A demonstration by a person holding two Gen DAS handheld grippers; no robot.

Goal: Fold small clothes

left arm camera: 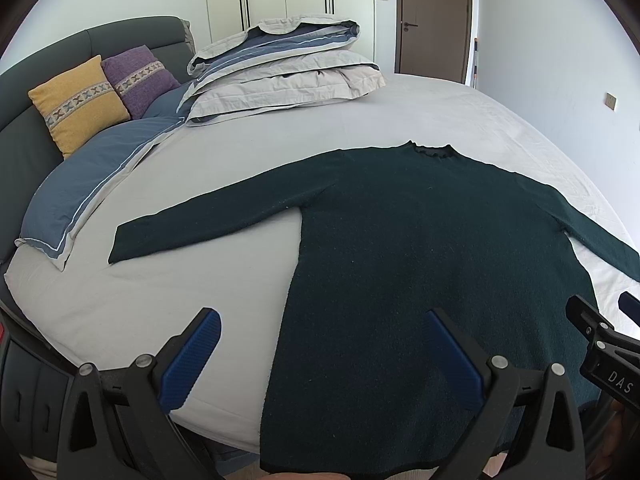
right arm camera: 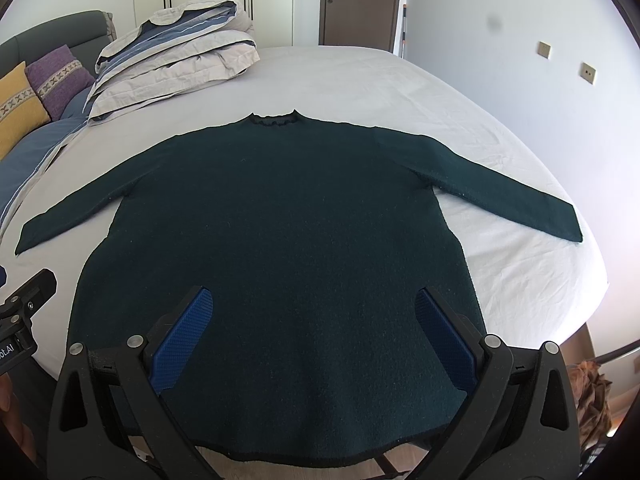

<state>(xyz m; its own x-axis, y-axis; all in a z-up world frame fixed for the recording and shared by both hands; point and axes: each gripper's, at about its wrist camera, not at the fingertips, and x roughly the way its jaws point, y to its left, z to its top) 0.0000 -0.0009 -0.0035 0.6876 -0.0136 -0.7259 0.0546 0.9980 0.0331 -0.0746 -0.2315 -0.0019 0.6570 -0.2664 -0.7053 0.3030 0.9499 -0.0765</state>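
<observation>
The dark green sweater (right arm camera: 280, 216) lies flat on the bed (right arm camera: 500, 184), sleeves out to both sides, hem at the near edge; a pinch that also catches the sheet, or takes one layer only, would likely drag the spread crooked. The left tongs (left arm camera: 324, 352) gape wide and empty, over the hem's left edge, one pad above bare sheet; the right tongs (right arm camera: 314, 330) stand equally wide over the lower body, holding nothing.
</observation>
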